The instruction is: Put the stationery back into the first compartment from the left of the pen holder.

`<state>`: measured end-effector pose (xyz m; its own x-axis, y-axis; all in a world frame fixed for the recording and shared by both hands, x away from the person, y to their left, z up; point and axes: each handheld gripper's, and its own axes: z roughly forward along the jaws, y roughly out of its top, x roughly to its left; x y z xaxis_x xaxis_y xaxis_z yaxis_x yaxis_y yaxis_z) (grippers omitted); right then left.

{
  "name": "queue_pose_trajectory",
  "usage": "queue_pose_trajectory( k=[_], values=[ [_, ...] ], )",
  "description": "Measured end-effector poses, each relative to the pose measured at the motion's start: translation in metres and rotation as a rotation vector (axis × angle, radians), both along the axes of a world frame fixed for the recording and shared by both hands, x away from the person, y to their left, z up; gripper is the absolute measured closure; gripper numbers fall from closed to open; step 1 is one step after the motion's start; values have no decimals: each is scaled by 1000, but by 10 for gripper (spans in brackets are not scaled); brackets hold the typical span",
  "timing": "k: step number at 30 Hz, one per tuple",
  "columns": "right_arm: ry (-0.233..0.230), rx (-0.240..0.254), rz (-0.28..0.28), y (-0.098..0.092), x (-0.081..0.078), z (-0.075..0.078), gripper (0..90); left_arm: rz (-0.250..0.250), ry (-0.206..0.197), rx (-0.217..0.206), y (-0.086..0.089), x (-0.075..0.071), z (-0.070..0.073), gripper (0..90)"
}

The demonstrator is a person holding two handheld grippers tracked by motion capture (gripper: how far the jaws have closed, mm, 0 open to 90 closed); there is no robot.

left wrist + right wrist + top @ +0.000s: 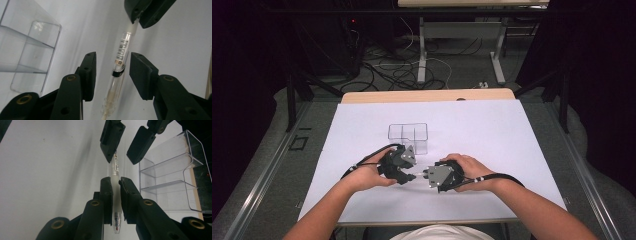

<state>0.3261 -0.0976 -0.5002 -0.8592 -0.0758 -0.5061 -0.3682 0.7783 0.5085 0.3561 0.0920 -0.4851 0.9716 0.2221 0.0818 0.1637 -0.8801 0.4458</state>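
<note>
White paper covers the table (362,130). At its six o'clock, the right gripper (115,182) clamps a clear plastic pen (115,170); the left gripper (112,66) straddles its barrel, jaws partly open, not touching. A clear acrylic organiser (408,134) stands at twelve o'clock.

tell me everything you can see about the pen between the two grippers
The pen is a slim clear-plastic stick with a barcode label, a black band and a frosted grip. It hangs level above the white table, beside the clear organizer. The right gripper is clamped on its grip section; the left gripper straddles its other end, pads not yet touching.
</note>
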Motion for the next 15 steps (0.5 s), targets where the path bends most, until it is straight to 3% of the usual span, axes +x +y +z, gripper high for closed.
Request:
queue_pose_trajectory(
  k=[7,15],
  values=[
    [-1,13,-3,1,1,0,805,-40,5,13,-9,-2,-2,622],
    [-3,5,5,4,0,0,805,-59,2,27,-14,-4,-5,732]
  ],
)
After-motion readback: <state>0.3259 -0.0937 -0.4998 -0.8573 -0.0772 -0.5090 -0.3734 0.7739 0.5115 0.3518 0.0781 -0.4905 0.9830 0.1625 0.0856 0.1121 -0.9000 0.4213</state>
